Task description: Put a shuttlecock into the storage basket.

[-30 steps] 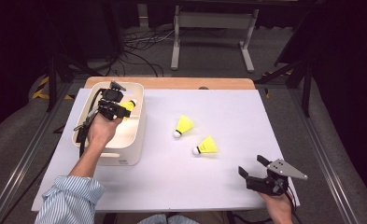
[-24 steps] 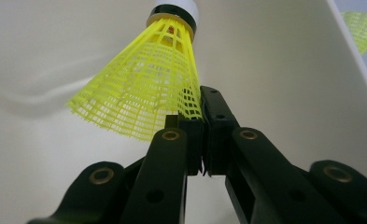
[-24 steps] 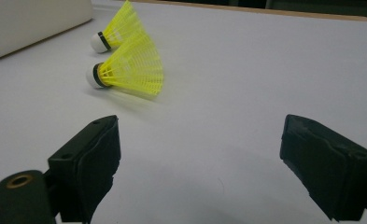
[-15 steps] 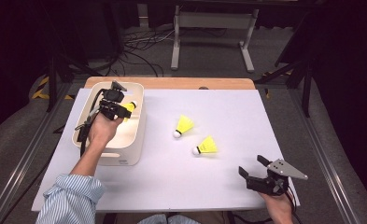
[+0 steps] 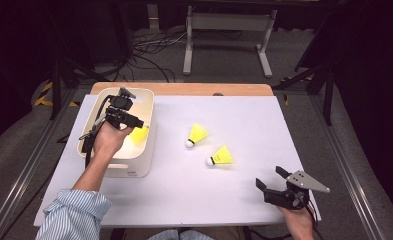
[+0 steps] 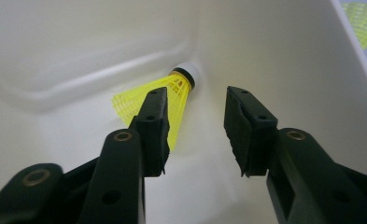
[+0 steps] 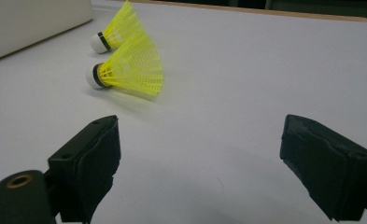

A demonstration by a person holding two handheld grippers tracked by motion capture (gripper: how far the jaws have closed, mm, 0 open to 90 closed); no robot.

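Closest to us, our right tongs [image 5: 272,181] hang low over the white desk [image 5: 194,200], near its front right corner. The two black jaws stand wide apart and hold nothing.

A bit farther on, two yellow plastic shuttlecocks with white round tips lie on their sides on the desk, near each other and not touching. The nearer shuttlecock [image 7: 127,70] is well apart from our right tongs. The farther shuttlecock [image 7: 116,29] lies just behind it, closer to the tub.

On the left side of the desk sits a cream plastic tub [image 5: 145,150] with rounded corners. Our left tongs [image 6: 195,133] reach down into it. Their jaws have just been opening, and now they stand partly apart with nothing pressed between the pads. A third yellow shuttlecock [image 6: 179,88] lies on the floor of the tub just past the jaw tips, with its white tip pointing at the tub wall. One jaw hides part of its skirt. We cannot tell if that jaw touches it.

Past the far edge of the desk we see a brown wooden strip [image 5: 184,89].
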